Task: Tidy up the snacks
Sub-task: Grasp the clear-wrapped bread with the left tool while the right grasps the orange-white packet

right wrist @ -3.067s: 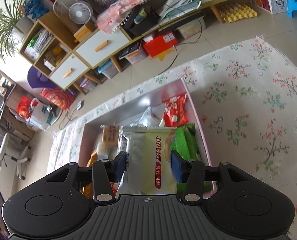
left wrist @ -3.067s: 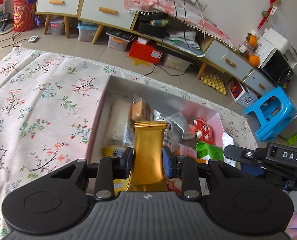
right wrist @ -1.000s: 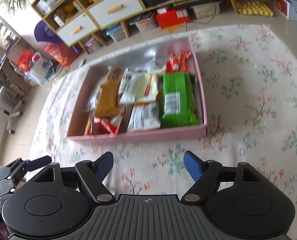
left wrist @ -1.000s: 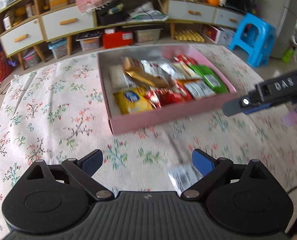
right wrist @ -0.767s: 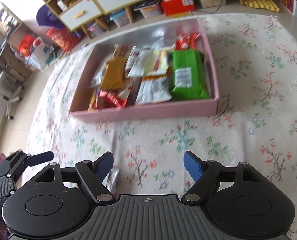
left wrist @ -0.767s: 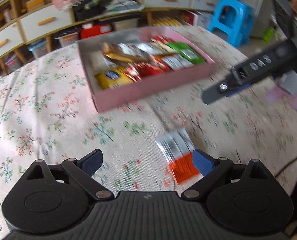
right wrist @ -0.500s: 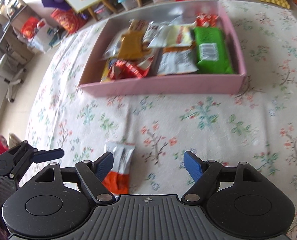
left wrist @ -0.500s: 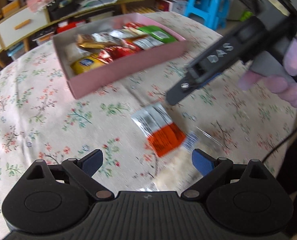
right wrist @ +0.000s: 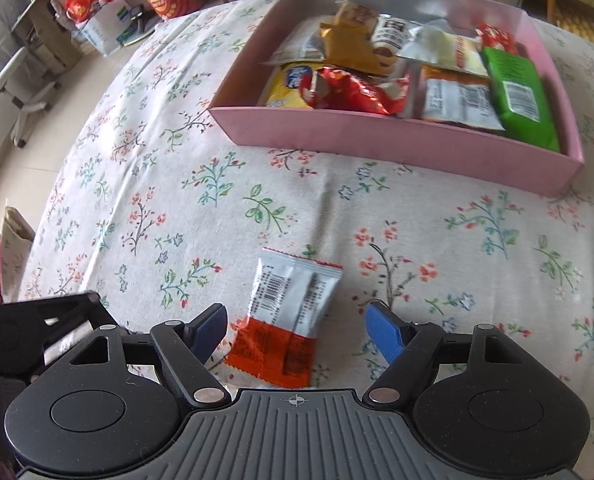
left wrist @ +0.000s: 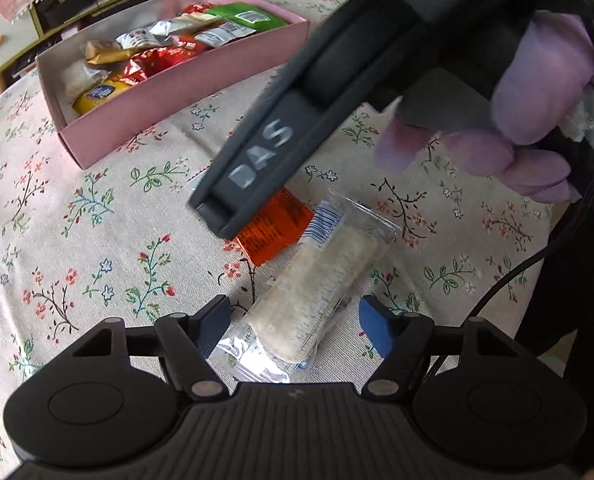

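Left wrist view: hovered over a clear plastic packet with a pale oblong cake inside (left wrist: 325,280), lying flat on the flower-printed tablecloth (left wrist: 77,240), well short of the shallow pink cardboard box (left wrist: 201,80) already packed with snacks. Left gripper (left wrist: 293,316) pitched steeply down, blue-tipped jaws apart but closing, packet between them, pads not yet on it — lined up, probably, to lift it toward the pink box. Just on the box side of that packet, a flat white-and-orange foil sachet (left wrist: 275,228), half hidden under the other tool, gripped above by a purple-gloved hand (left wrist: 517,120).

Right wrist view: same sachet (right wrist: 289,312) seen lengthwise, white barcode end toward the pink box (right wrist: 377,144), orange end away from it. Right gripper (right wrist: 297,322) also aimed steeply down, jaws spread and narrowing slightly, straddling the sachet's orange end without touching — set, seemingly, for a grip across its width. Both loose snacks outside the box, on the near side of its long wall.
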Available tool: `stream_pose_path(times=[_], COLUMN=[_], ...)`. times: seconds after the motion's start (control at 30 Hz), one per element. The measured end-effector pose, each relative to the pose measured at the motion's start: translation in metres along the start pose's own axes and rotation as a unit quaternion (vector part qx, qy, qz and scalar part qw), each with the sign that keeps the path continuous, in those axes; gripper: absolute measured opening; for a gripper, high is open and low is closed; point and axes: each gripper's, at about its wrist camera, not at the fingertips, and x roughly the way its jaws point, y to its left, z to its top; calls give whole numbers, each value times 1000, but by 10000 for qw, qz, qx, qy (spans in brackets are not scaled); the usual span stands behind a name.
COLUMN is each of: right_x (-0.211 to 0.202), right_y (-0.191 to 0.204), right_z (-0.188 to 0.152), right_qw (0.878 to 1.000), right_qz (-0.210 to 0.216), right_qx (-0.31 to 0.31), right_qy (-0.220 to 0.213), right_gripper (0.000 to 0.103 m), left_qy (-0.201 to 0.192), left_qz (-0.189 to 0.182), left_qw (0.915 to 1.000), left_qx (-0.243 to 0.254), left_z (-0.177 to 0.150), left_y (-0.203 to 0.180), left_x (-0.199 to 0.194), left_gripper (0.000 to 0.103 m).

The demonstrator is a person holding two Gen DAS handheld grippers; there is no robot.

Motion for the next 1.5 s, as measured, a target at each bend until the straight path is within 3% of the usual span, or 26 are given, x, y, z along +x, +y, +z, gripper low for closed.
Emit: stream_pose_path(times=[0.13,0.2,0.23,0.3,0.37,0.57,0.73,0.8,1.0,1.17,1.33,1.5], right_x=[4,4,4,3,2,-2,-6,-8,-11,-10,-8,-6], right_y=[9,12,12,10,5,-24,-53,-60,-67,-63,-59,-52], right_z=[1,0,0,1,4,11,16,16,15,15,13,10], right_qw=[9992,9982,9980,9979,9983,9970,9962,9962,9964,9965,9973,9966], right_qz=[-279,-404,-425,-438,-417,-701,-782,-775,-724,-725,-635,-762], right_qx=[-242,-387,-419,-407,-336,-90,174,192,252,245,243,30], right_qy=[-137,-204,-221,-247,-235,-313,-351,-348,-355,-327,-270,-298], right_gripper=[66,54,54,40,39,39,39,39,40,43,55,57], left_qy=[-26,-32,-29,-35,-16,31,7,-26,-182,-226,-221,-185], left_qz=[25,35,46,79,100,191,539,685,1206,1452,1437,1503], left_qw=[10000,10000,10000,10000,9999,9997,9954,9909,9654,9611,9585,9539], left_qx=[-28,-27,-20,15,37,-176,-788,-1158,-2306,-2337,-2450,-2591], left_z=[0,-1,2,2,2,1,3,3,3,15,19,25], left_y=[-1,0,5,4,3,11,28,37,61,57,61,61], left_x=[-2,-2,-1,-3,-4,-11,-15,-16,-19,-14,-10,-3], left_gripper=[58,55,51,44,39,33,33,33,33,37,53,52])
